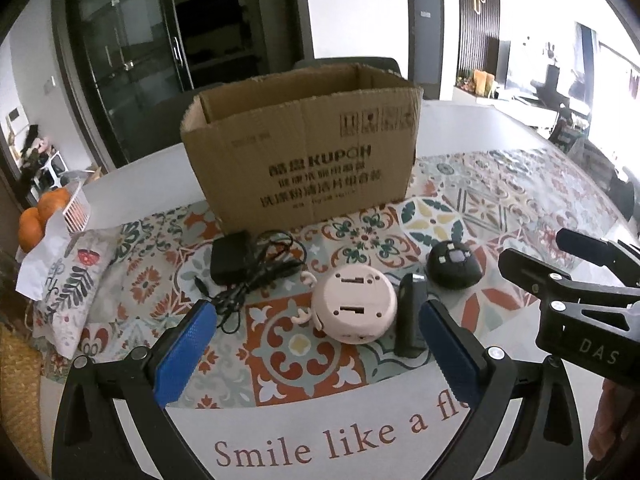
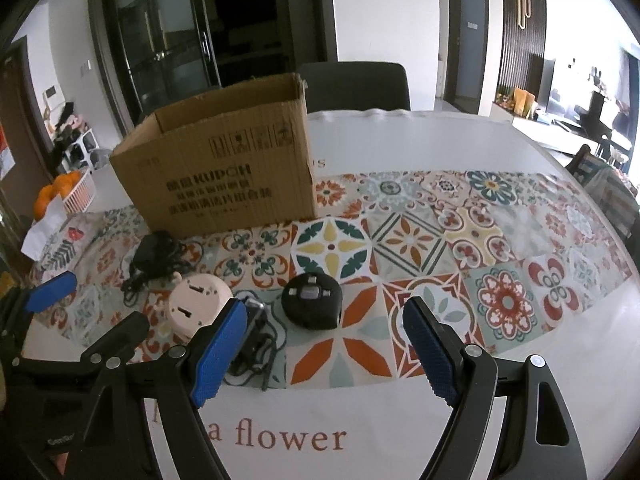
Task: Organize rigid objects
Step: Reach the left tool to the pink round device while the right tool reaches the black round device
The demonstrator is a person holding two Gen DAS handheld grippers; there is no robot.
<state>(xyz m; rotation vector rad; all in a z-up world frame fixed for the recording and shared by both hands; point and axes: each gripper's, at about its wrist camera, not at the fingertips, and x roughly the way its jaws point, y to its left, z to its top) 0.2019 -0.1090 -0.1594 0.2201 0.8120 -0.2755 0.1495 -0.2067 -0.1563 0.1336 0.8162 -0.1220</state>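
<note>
**A:** Between my two hand-held grippers and the cardboard box [image 1: 304, 152], the things to sort lie in a row on the patterned desk [image 2: 500, 240]: black adapter with cable [image 1: 230, 258], pink round gadget [image 1: 354, 306], slim dark device [image 1: 410, 320], black dome-shaped gadget [image 2: 312, 306].

**B:** Which would you take first, and how?

**A:** The left hand-held gripper [image 1: 318, 354] lines up with the pink one, so I judge that is its target. I'd straddle its widest part squarely, close on the rim, and lift straight so it can't roll out.

**B:** And the right?

**A:** The right hand-held gripper [image 2: 324, 352] faces bare cloth just right of the dome; I'd shift it left first.

**B:** Holding anything?

**A:** No. Both stand spread wide, pads touching nothing. The box is open at the top, waiting.
</note>
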